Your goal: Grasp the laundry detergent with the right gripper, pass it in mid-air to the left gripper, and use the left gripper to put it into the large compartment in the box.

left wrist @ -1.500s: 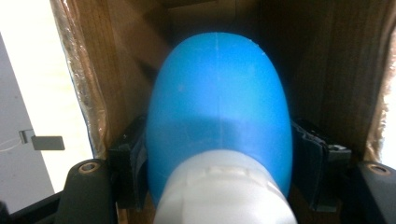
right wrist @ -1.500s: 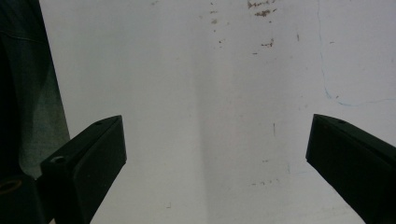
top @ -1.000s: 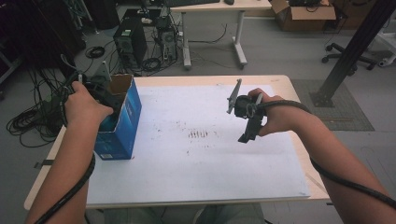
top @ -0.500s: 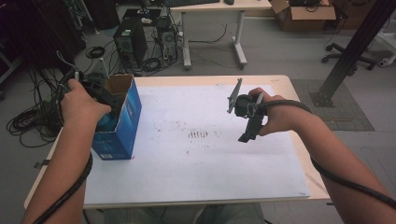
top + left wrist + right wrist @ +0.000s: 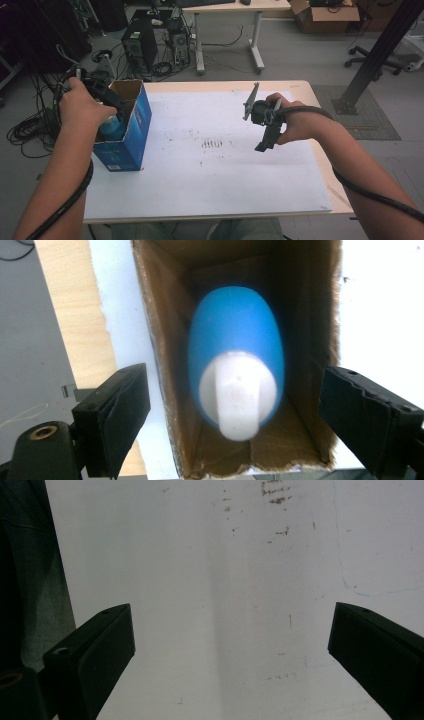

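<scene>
Step in hand: releasing the blue bottle (image 5: 235, 345) into the open cardboard box (image 5: 134, 131) and drawing the left gripper (image 5: 107, 95) clear, as I judge it.
Bottle place: inside the box, standing on end, its white cap (image 5: 237, 392) facing up at the gripper's camera; in the high view its blue shoulder (image 5: 113, 129) shows at the box mouth.
Left gripper: jaws have just been opening and stand wide, one on each side of the box mouth, neither pad touching the bottle.
Doing it well: lift straight up from the box, keeping the jaws spread until they are above its torn rim, so no pad catches the cap or tips the box.
Left hand pose: left hand (image 5: 80, 102) just above the box's top, the gripper pointing down into it.
Right gripper (image 5: 265, 131): well to the right of the box, over the white table sheet (image 5: 210, 180), jaws wide with nothing between them.
Right hand pose: right hand (image 5: 292, 122) held off the sheet, the gripper angled down.
</scene>
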Tool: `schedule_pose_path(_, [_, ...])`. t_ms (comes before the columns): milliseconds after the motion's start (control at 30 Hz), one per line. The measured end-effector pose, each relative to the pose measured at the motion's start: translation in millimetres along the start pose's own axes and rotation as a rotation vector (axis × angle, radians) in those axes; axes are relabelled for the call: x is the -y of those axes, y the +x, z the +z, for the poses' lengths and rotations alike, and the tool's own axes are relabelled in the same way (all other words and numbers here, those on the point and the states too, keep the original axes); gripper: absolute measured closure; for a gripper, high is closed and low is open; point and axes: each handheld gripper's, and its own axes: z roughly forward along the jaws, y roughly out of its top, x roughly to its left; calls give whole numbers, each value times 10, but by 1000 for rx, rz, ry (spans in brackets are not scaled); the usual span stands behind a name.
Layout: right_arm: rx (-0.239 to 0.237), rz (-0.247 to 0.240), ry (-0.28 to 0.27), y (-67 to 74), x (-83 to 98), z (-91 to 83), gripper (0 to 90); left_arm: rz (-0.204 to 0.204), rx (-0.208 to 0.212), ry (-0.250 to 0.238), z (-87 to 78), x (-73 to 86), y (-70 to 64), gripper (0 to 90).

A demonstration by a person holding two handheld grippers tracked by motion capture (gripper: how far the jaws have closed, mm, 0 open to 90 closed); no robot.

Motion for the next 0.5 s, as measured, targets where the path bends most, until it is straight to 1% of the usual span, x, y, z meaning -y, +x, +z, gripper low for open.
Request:
schedule_pose_path(100, [2, 3, 0, -4, 4, -2, 46, 18, -4, -2, -67, -11, -8, 121])
schedule_pose_path(167, [0, 3, -1, -9, 8, -6, 46, 33, -3, -13, -134, -20, -15, 111])
schedule_pose_path(233, [0, 6, -3, -14, 11, -8, 46, 63, 5, -20, -188, -33, -32, 79])
schedule_pose_path(300, [1, 5, 3, -22, 12, -14, 46, 81, 10, -24, -237, -46, -48, 57])
schedule_pose_path(433, [2, 8, 1, -32, 18, -25, 45, 126, 7, -42, -351, -79, -102, 32])
schedule_pose_path(500, [2, 10, 0, -39, 21, -36, 45, 155, 7, -47, -405, -99, -132, 16])
